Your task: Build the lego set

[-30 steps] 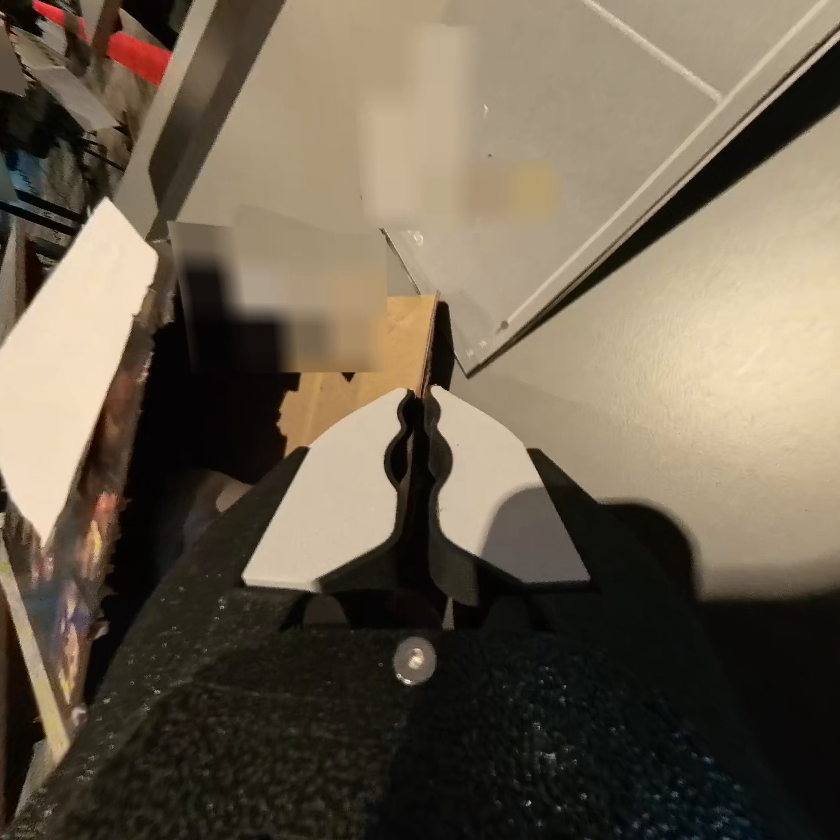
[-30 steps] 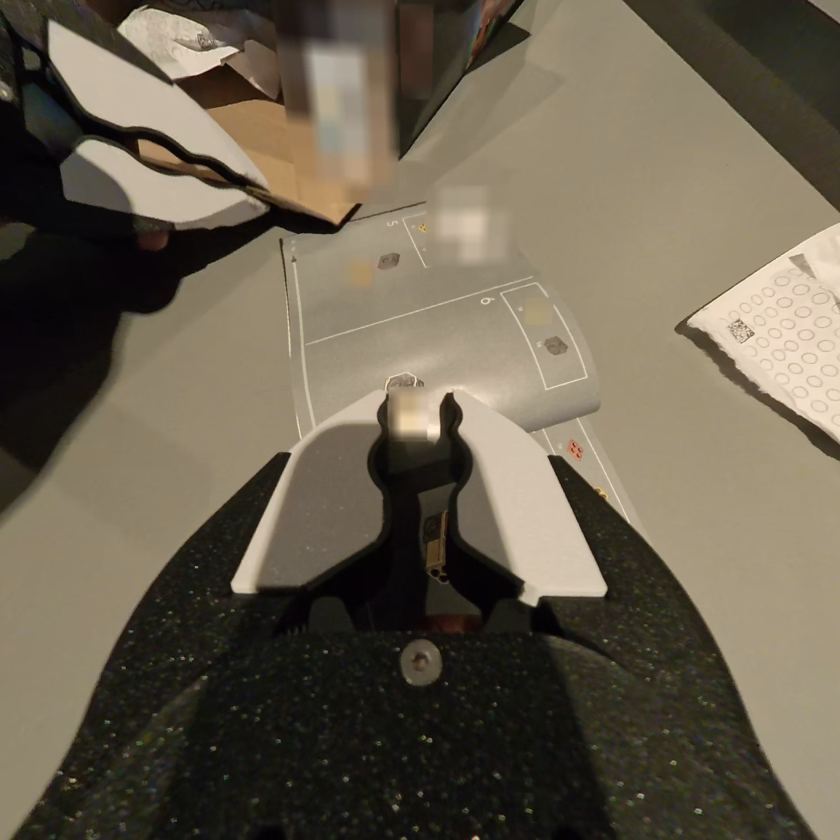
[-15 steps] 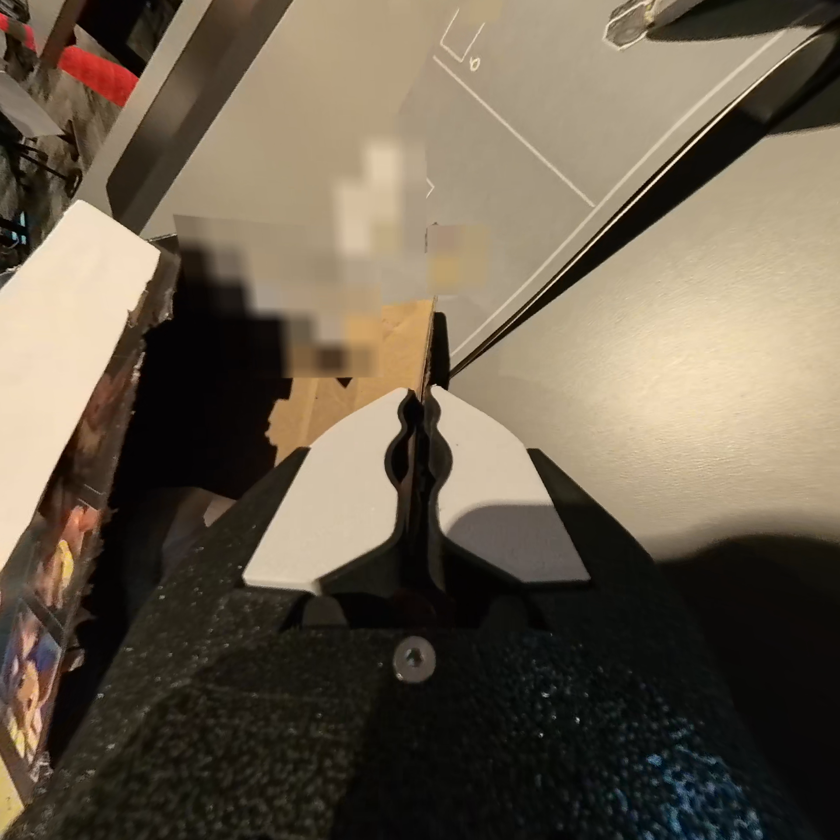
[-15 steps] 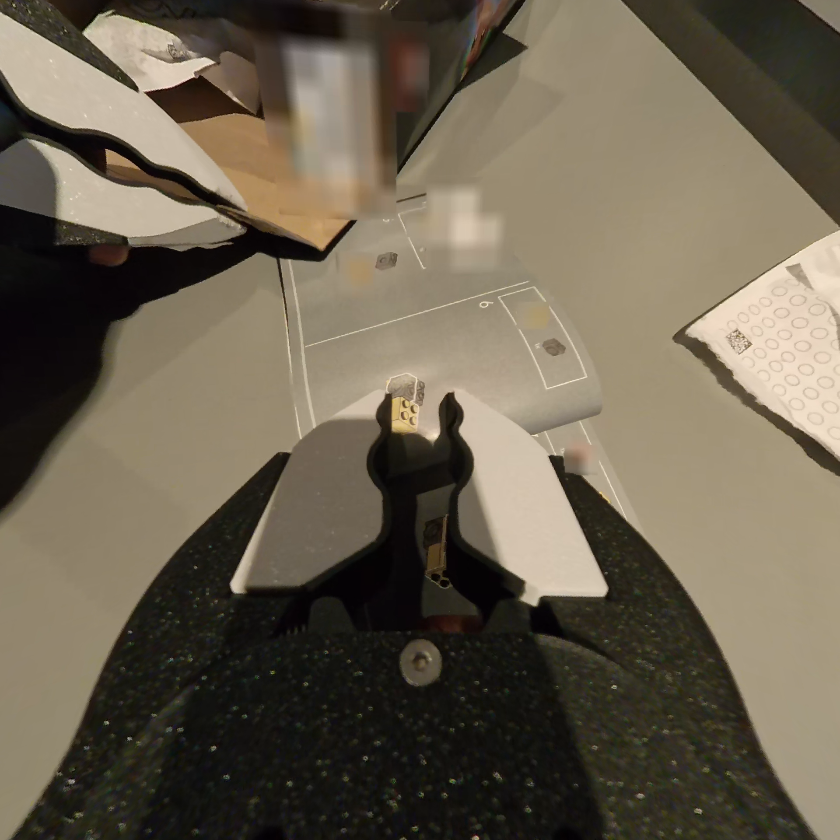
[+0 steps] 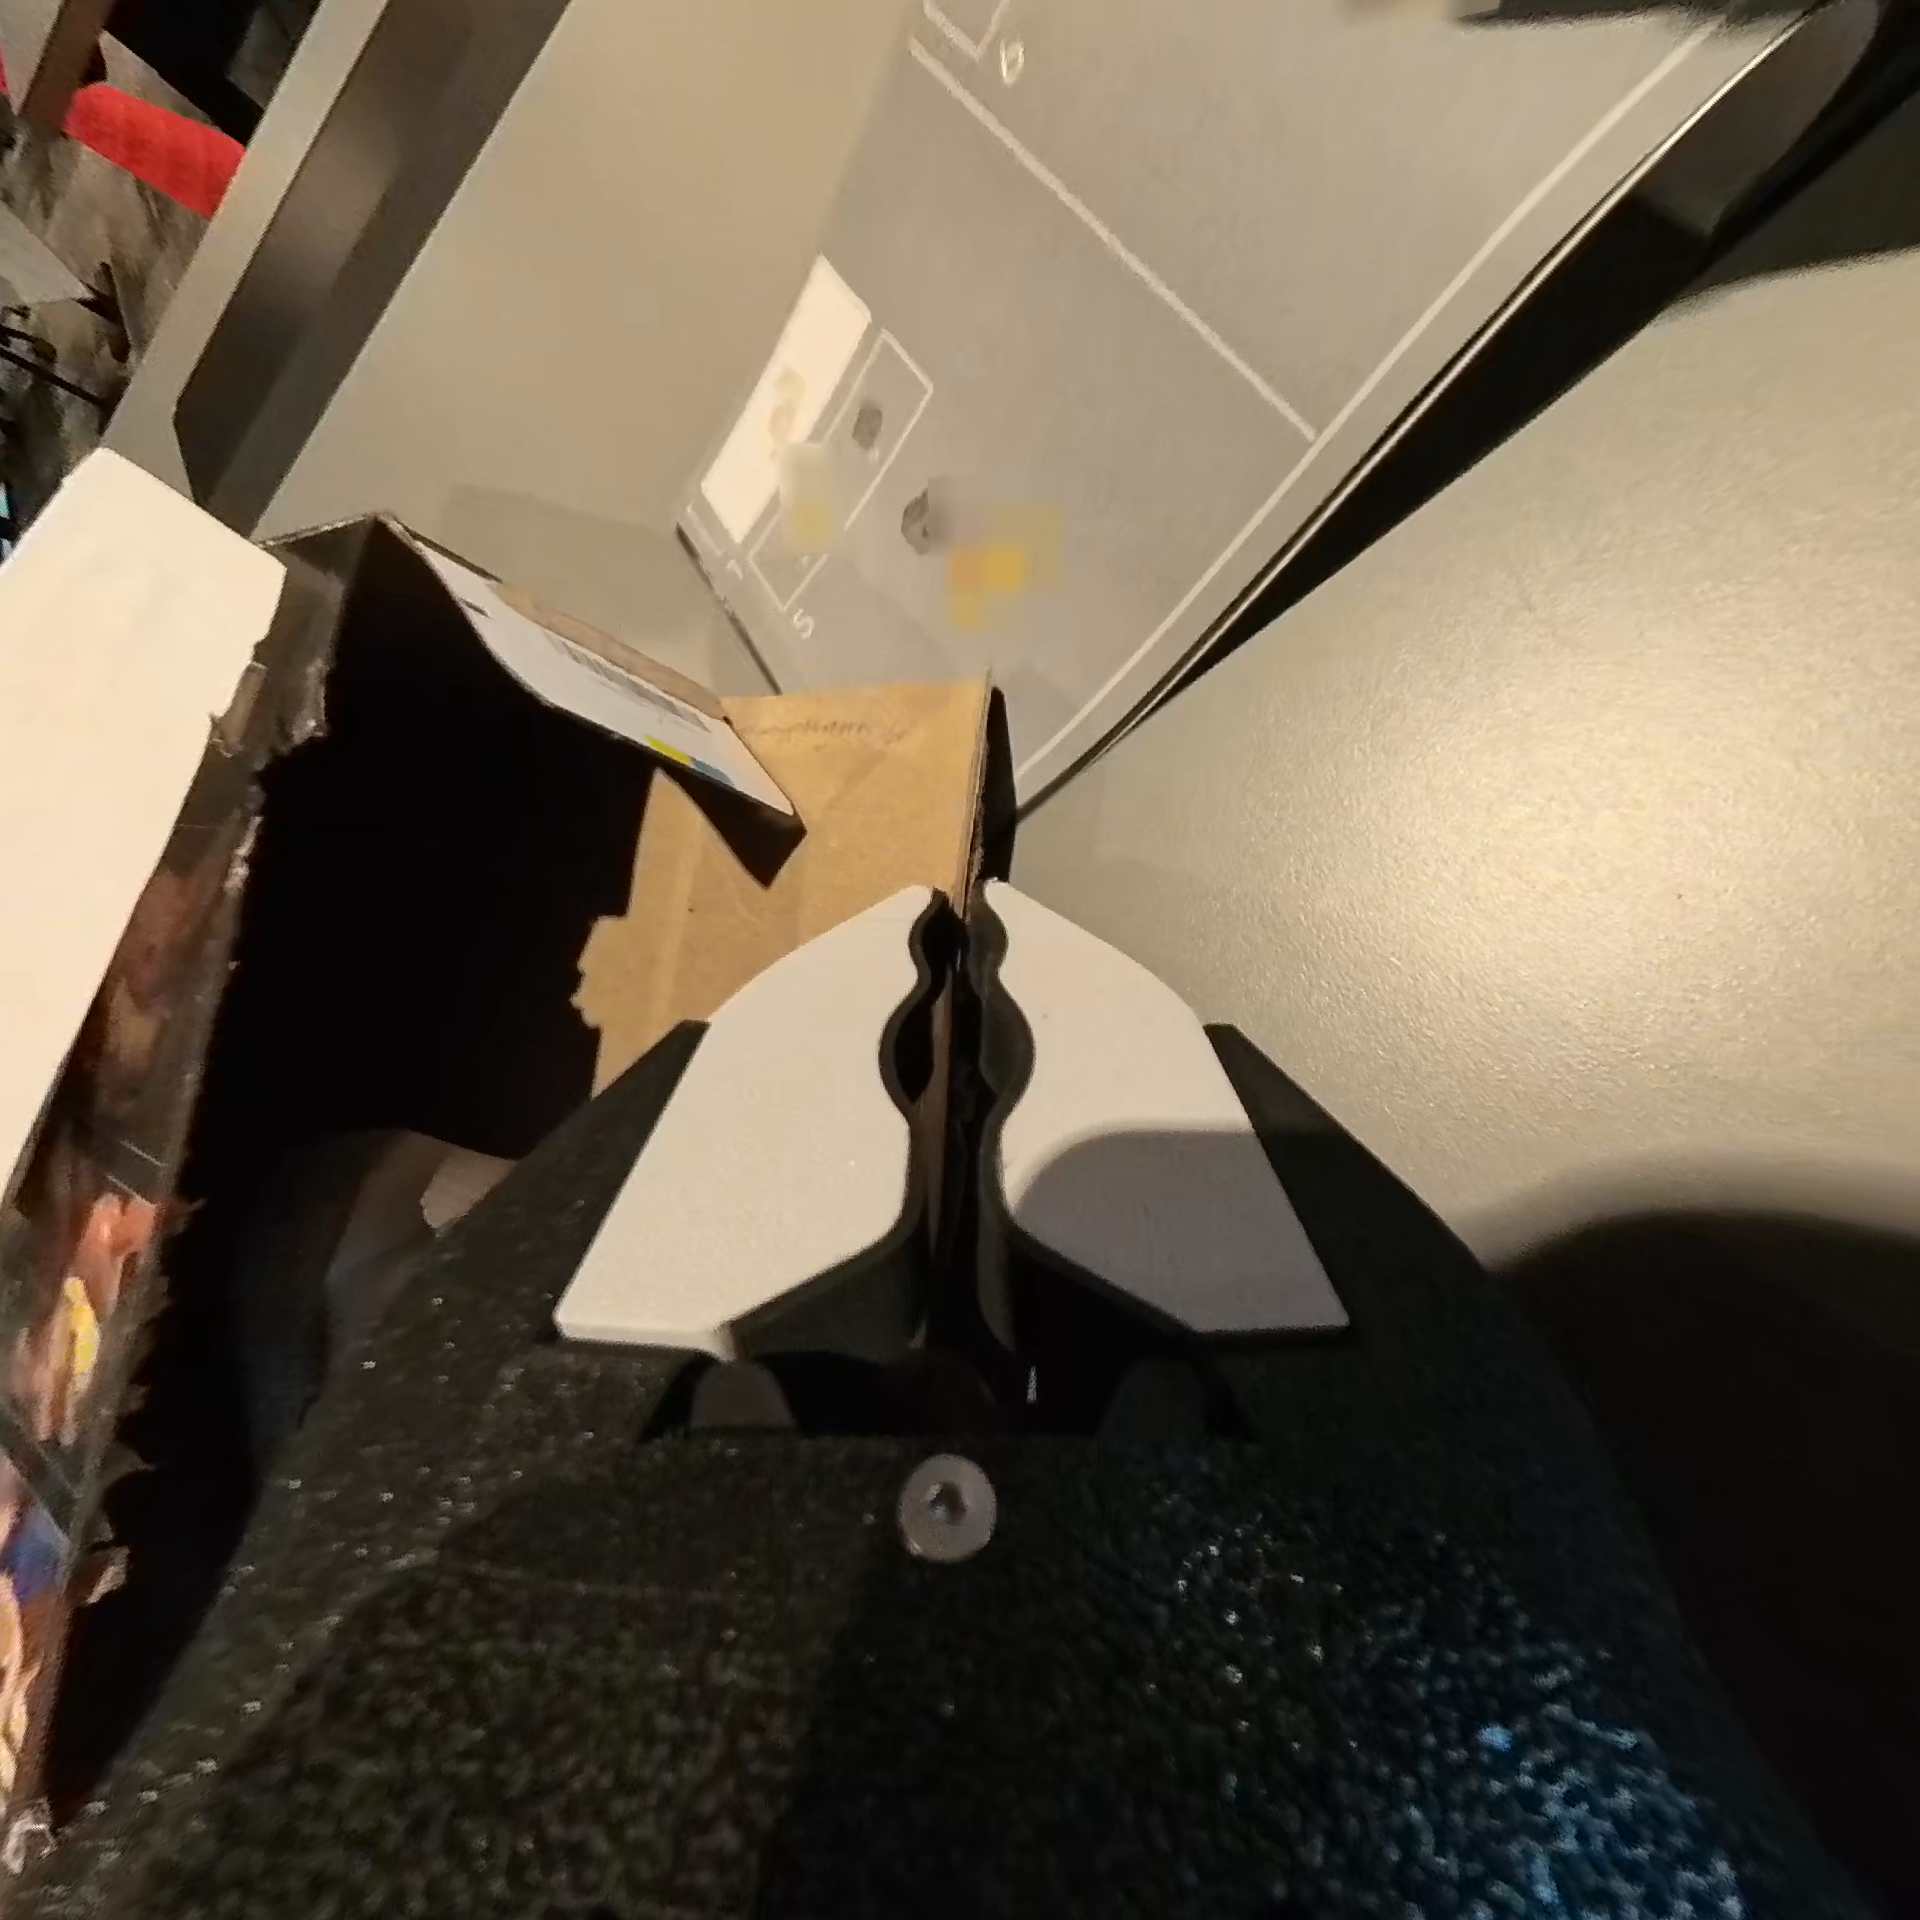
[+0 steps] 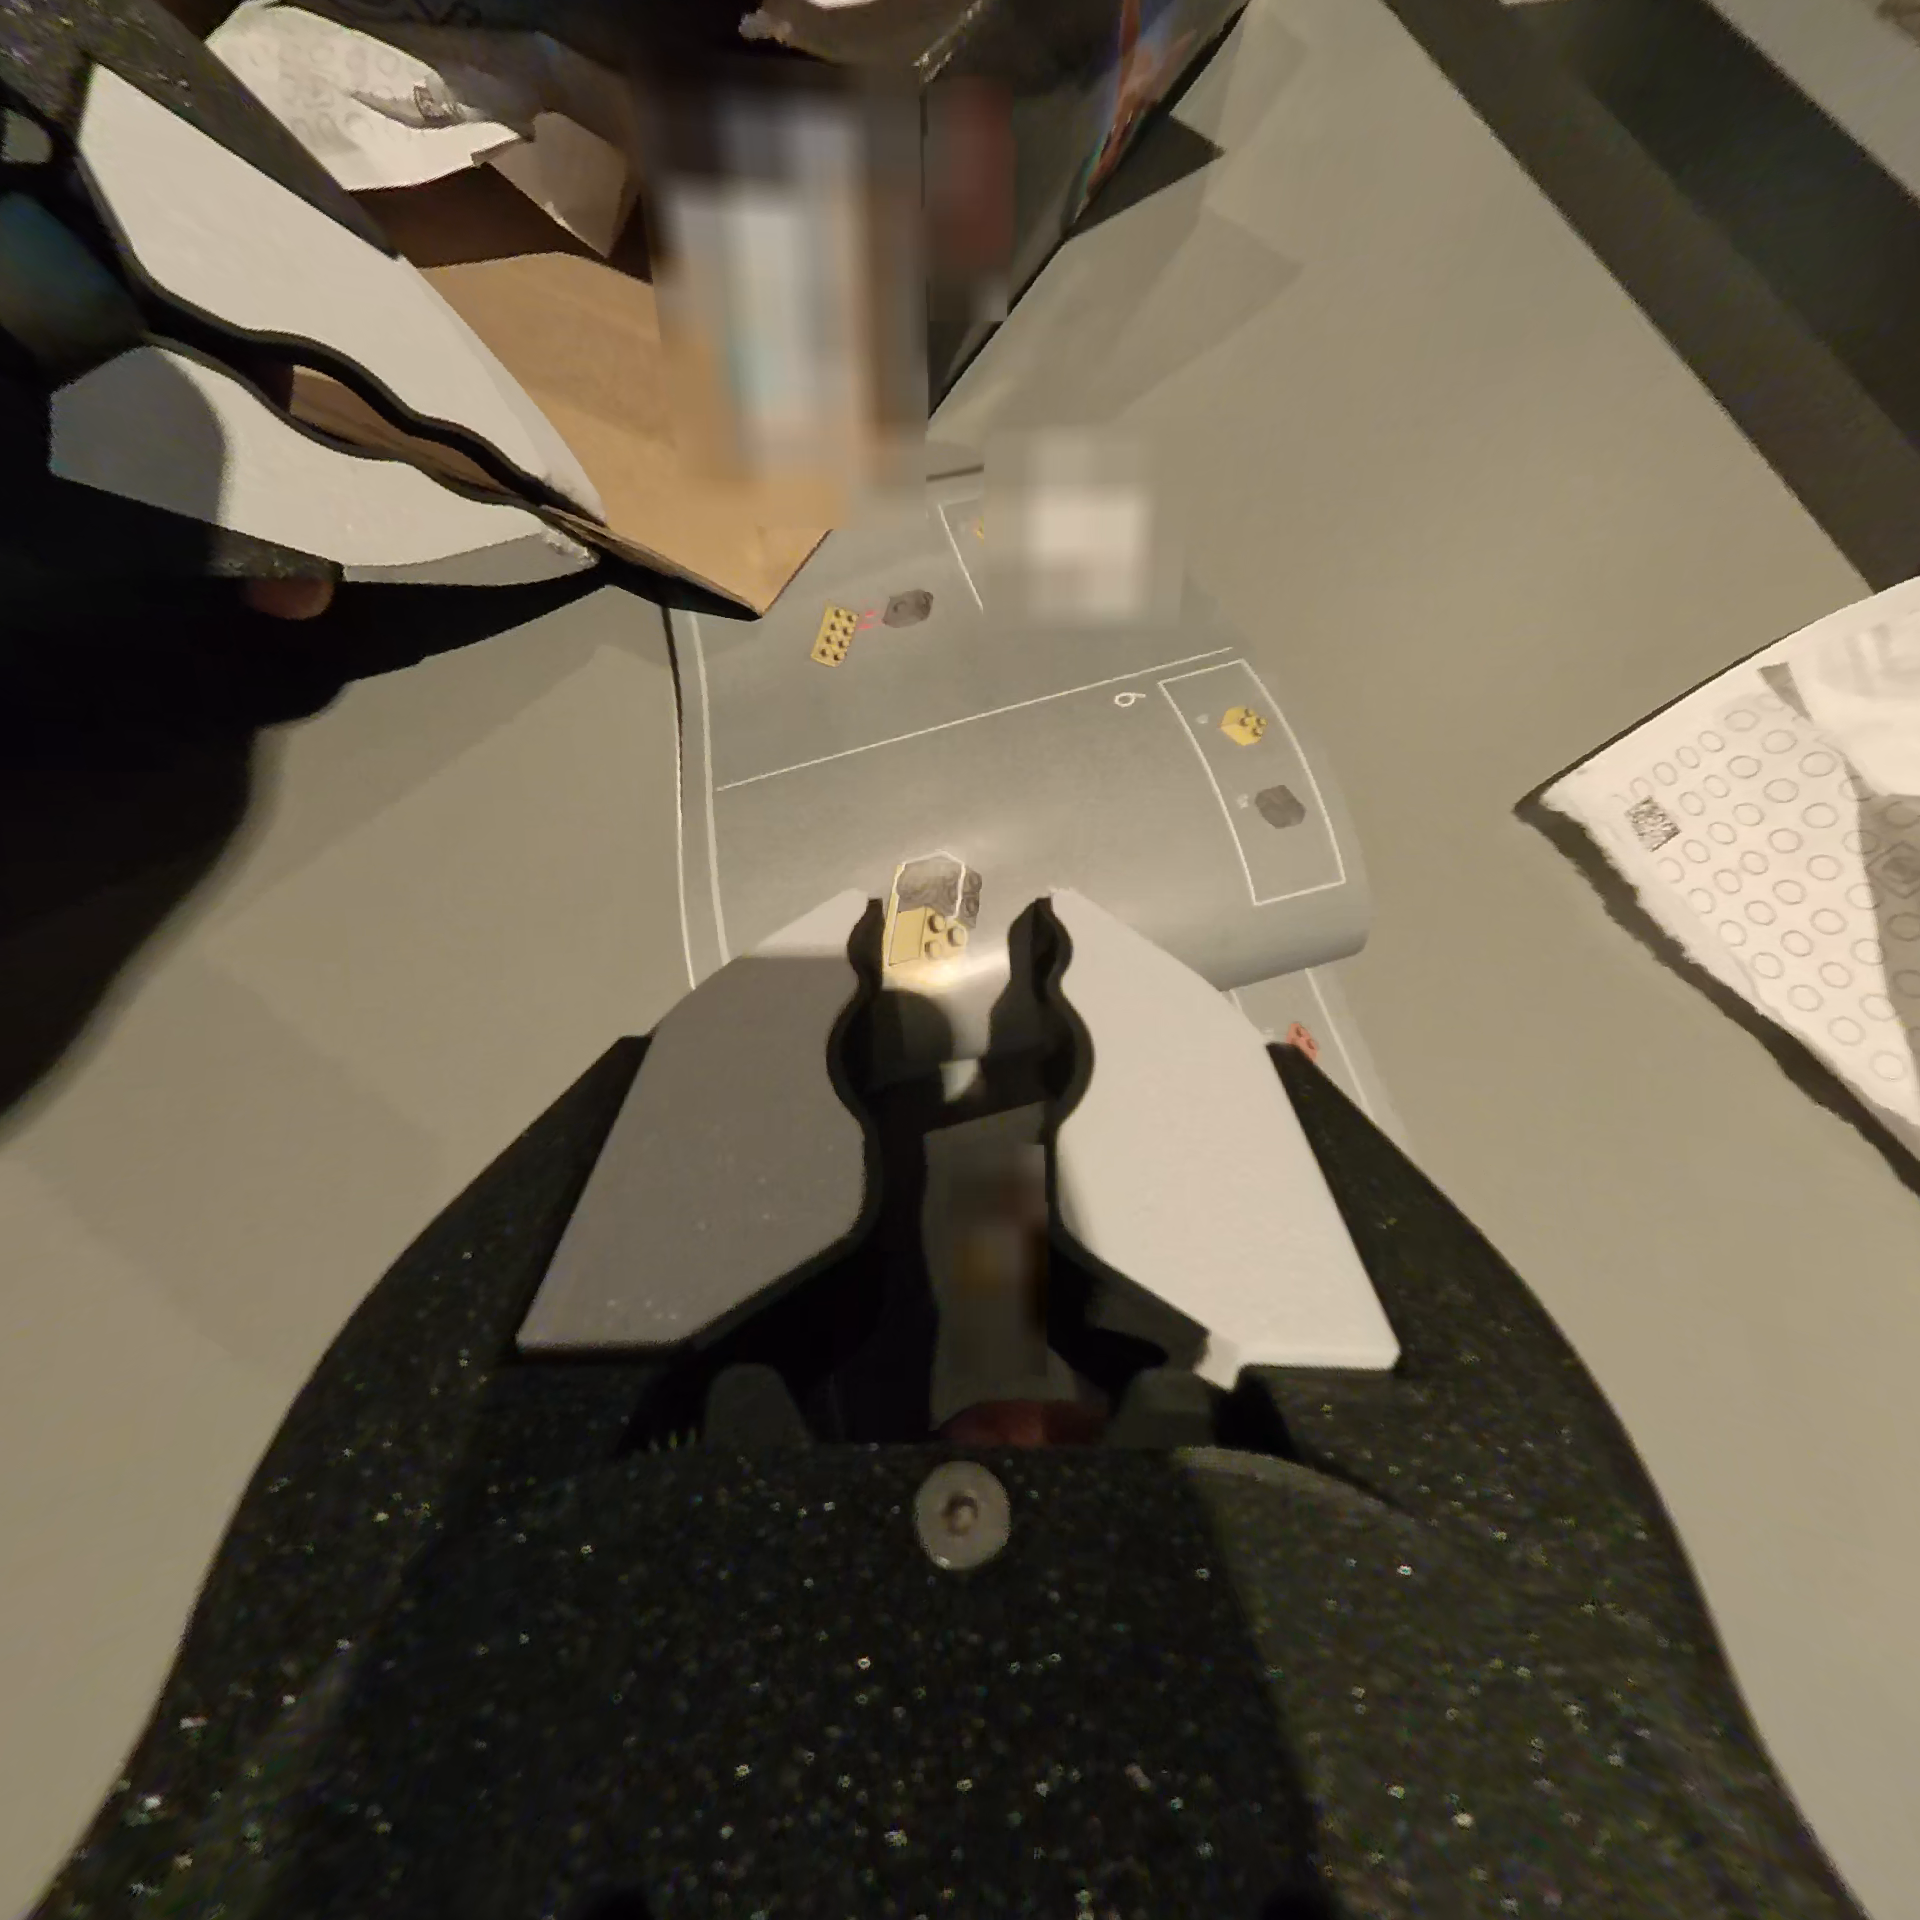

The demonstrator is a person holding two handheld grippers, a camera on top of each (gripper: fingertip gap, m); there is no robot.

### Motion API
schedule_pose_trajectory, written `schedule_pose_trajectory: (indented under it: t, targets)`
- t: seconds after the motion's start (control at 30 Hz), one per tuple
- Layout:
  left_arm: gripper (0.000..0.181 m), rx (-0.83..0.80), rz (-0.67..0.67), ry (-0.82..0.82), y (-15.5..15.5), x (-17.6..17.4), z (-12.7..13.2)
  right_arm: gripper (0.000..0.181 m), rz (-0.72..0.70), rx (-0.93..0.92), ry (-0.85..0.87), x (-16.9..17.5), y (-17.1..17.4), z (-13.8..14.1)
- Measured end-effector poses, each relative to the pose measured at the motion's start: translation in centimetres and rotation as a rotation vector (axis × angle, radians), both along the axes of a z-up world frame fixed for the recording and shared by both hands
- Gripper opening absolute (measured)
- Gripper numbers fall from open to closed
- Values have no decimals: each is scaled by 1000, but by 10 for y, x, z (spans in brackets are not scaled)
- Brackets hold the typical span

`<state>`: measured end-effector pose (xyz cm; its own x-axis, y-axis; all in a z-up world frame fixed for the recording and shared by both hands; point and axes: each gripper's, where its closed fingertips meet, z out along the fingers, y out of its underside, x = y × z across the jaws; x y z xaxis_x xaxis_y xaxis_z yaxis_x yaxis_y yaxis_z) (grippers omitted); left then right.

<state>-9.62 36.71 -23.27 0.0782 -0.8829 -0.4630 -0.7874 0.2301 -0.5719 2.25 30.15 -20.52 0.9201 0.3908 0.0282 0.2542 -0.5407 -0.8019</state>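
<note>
1. The left gripper (image 5: pixel 964 904) pinches the thin brown box flap (image 5: pixel 831 790) at its edge.
2. The flap looks light and bendy, so grab near the fold.
3. The right gripper (image 6: pixel 951 914) is spread, empty, over the instruction booklet (image 6: pixel 1039 769) on the table (image 6: pixel 416 935).

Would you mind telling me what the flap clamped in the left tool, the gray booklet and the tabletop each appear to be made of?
The flap in the left tool looks like thin brown cardboard: raw matte face, thin tan edge. The gray booklet seems coated paper; its page curls and catches a soft glare. The tabletop is smooth, matte and gray, perhaps laminate, though that is uncertain.
</note>
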Motion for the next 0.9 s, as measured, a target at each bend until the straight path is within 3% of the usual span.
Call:
schedule_pose_trajectory:
  t: [0.9]
  targets:
    - [3, 35, -11, 4, 1, 2, 3, 30, 12, -29, 27, 3, 5, -5]
